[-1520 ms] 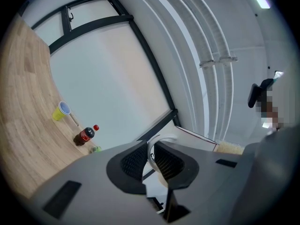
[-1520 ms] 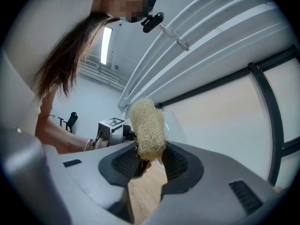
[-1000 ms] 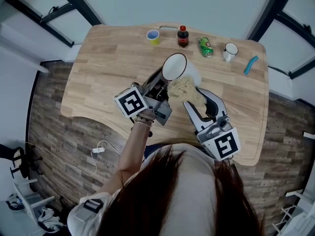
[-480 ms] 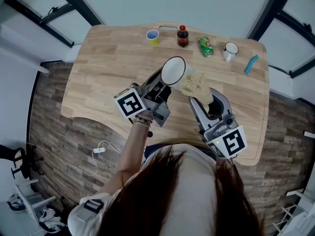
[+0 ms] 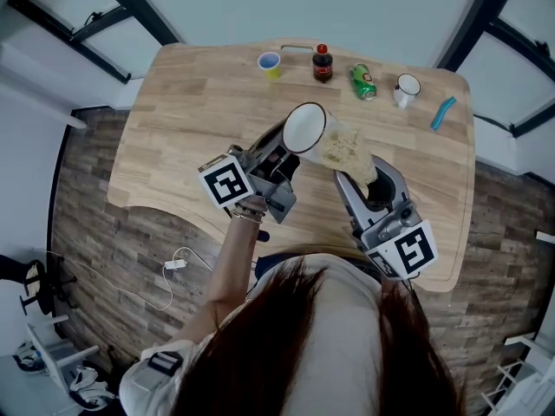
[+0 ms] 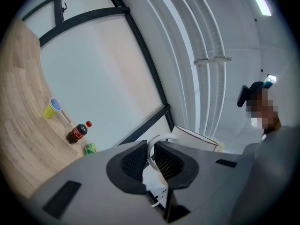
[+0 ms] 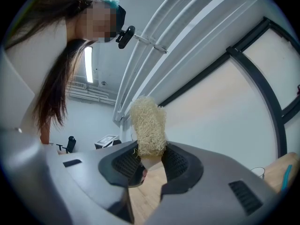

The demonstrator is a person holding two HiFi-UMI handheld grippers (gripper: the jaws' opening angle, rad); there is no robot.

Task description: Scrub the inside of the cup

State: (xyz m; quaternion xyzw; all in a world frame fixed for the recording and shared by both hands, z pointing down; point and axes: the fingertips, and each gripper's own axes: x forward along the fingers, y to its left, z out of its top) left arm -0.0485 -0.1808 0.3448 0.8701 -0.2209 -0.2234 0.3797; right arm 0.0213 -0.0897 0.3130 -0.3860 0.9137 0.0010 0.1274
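A white cup [image 5: 305, 128] is held up over the table, its mouth tipped toward the head camera. My left gripper [image 5: 279, 152] is shut on the cup's handle [image 6: 154, 149], which shows pinched between the jaws in the left gripper view. My right gripper [image 5: 355, 177] is shut on a beige fibrous scrubber [image 5: 345, 150], which sits just right of the cup, outside its rim. In the right gripper view the scrubber [image 7: 148, 125] stands up from between the jaws. Whether scrubber and cup touch is unclear.
On the wooden table [image 5: 191, 120], along the far edge stand a yellow cup with blue rim [image 5: 270, 64], a dark soda bottle [image 5: 323, 63], a green can [image 5: 362, 83], a white mug [image 5: 405, 89] and a blue object [image 5: 442, 113]. A cable lies on the floor [image 5: 173, 267].
My right gripper has carried the scrubber up and to the right, from below the cup's mouth to beside its right wall. The cup has shifted slightly left.
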